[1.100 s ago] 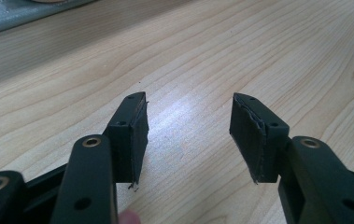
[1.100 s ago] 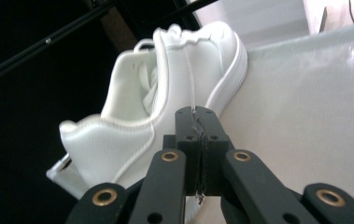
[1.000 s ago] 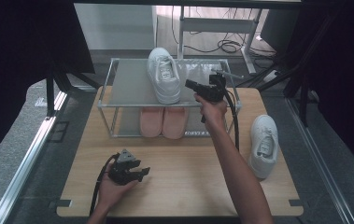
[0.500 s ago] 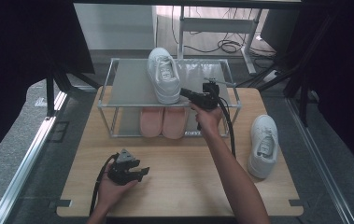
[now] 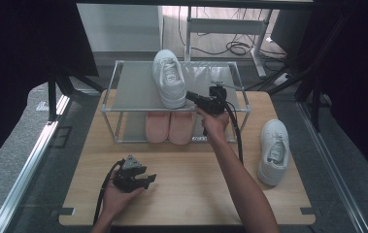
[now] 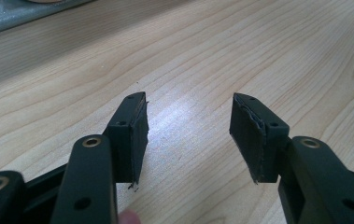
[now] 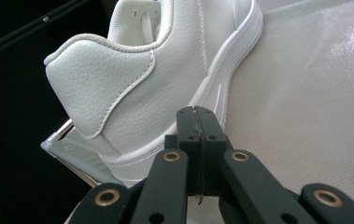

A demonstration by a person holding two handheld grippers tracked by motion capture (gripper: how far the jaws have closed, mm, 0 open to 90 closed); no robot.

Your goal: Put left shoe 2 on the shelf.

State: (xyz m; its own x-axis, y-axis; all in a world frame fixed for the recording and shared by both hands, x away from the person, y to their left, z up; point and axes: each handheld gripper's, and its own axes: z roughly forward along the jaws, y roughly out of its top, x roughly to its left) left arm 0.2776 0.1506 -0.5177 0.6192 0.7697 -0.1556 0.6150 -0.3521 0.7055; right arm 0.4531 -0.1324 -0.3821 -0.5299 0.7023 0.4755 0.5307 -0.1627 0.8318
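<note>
While the right gripper (image 5: 191, 96) holds its jaws pressed together on nothing, tip just beside the heel of the white sneaker (image 5: 169, 85), that shoe stands upright on the top shelf of the rack (image 5: 132, 87), heel at the shelf's front edge. By appearance it is light, with a stiff rubber sole and a soft, smooth, likely slippery upper; the padded heel collar offers the surest hold. The left gripper (image 5: 145, 178) rests with jaws apart and empty near the table's (image 5: 191, 194) front edge.
</note>
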